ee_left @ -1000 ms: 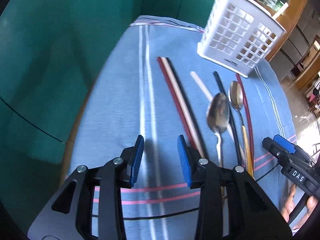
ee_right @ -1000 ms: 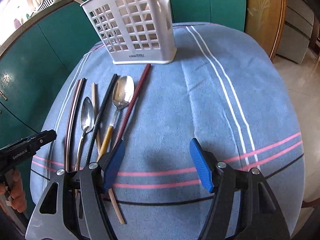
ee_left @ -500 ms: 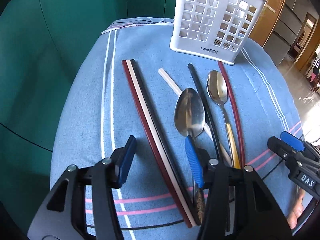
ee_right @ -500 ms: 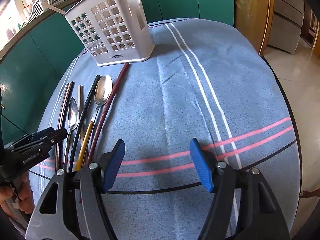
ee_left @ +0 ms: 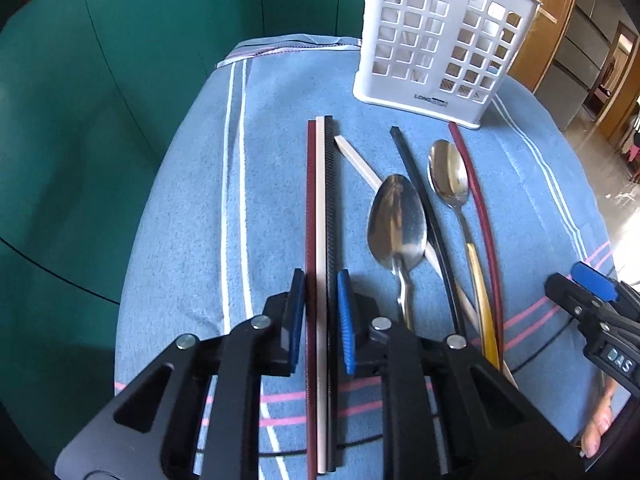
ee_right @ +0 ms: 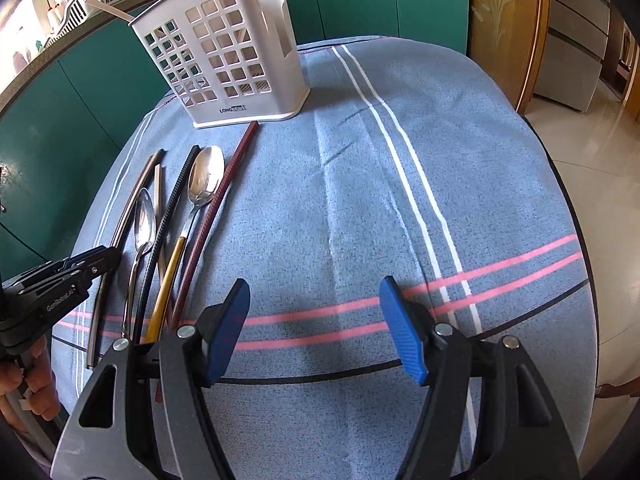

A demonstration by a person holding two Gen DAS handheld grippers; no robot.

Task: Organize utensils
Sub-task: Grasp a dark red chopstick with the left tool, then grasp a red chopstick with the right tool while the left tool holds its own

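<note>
My left tool is closing on three chopsticks bundled between its pads, low on their length; thin, stiff, light, slick, they may splay. My right tool gapes empty. Ahead stands the perforated plastic caddy; spoons lie rightward.

Near ends of the bundled chopsticks hide under the left gripper. Spoon handles vanish behind the right gripper body. The utensil holder top is cropped, its contents unclear.
</note>
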